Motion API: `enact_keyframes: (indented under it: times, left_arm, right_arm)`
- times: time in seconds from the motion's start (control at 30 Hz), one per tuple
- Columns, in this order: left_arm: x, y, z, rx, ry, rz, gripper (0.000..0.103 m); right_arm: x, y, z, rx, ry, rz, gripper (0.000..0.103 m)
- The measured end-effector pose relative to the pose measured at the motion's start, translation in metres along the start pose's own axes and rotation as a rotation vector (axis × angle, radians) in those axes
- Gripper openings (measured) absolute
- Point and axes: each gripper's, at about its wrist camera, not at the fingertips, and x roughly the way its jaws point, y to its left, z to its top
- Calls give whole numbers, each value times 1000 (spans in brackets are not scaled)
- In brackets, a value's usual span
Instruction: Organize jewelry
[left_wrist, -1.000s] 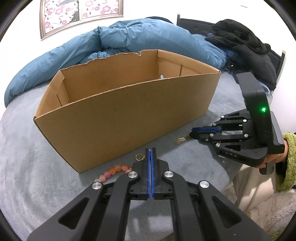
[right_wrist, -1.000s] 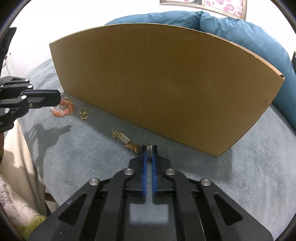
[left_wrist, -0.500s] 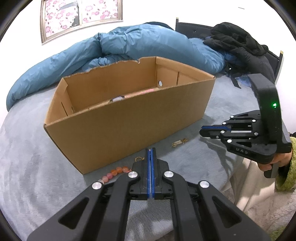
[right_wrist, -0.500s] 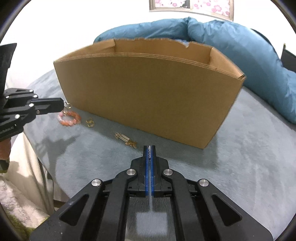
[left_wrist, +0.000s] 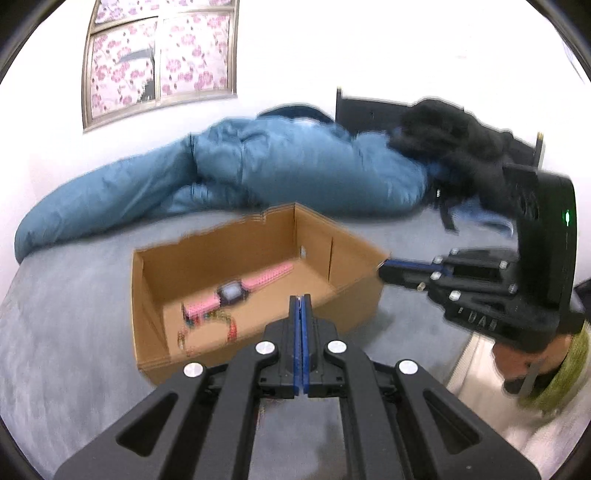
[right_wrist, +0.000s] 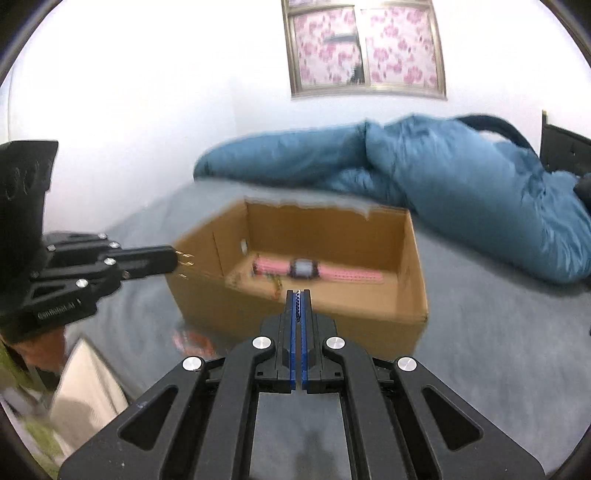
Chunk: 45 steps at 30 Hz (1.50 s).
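Observation:
An open cardboard box (left_wrist: 354, 314) (right_wrist: 413, 295) stands on the grey bed. Inside lie a pink watch (left_wrist: 236, 291) (right_wrist: 306, 269) and a beaded chain (left_wrist: 231, 326). My left gripper (left_wrist: 301, 301) is shut and raised over the box's near wall; in the right wrist view (right_wrist: 173, 258) a small gold piece (right_wrist: 184, 257) hangs at its tip. My right gripper (right_wrist: 298, 295) is shut on a thin chain between its pads; it also shows in the left wrist view (left_wrist: 384, 267), raised at the box's right corner. Orange beads (right_wrist: 192, 338) lie on the bed before the box.
A blue duvet (left_wrist: 277, 173) (right_wrist: 461, 199) is heaped behind the box. Dark clothes (left_wrist: 450, 140) lie on it at the right, by a black headboard (left_wrist: 369, 110). The bed's edge and a white cover (left_wrist: 480, 369) are at the near right.
Both grippers have risen from the bed with their pieces and now look down into the box. The frames are blurred by the motion.

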Motion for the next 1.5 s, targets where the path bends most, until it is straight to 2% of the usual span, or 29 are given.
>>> enact_keyframes:
  times: [0.13, 0.23, 0.43, 0.6, 0.73, 0.87, 1.03, 1.17, 1.5]
  left_arm:
    - [15, 5, 32, 17, -35, 26, 0]
    - [35, 12, 49, 8, -23, 50, 0]
    - [85, 35, 59, -47, 63, 118, 0]
    - [116, 42, 51, -56, 145, 160, 0]
    - [129, 46, 44, -47, 180, 183, 0]
    - [134, 48, 41, -50, 207, 199, 1]
    - [132, 47, 41, -44, 212, 204, 2]
    - [128, 45, 42, -43, 201, 210, 13]
    - [103, 38, 45, -24, 152, 222, 29]
  right_arm:
    - [11, -4, 26, 28, -71, -3, 0]
    - [27, -12, 38, 77, -76, -3, 0]
    - [73, -28, 45, 147, 23, -65, 0]
    - [100, -30, 39, 148, 100, -105, 0]
    - [113, -32, 34, 153, 145, -118, 2]
    - [117, -33, 32, 148, 157, -135, 5]
    - [117, -34, 31, 148, 154, -142, 16]
    - [110, -32, 31, 146, 136, -146, 24]
    - [93, -27, 35, 130, 85, -142, 37]
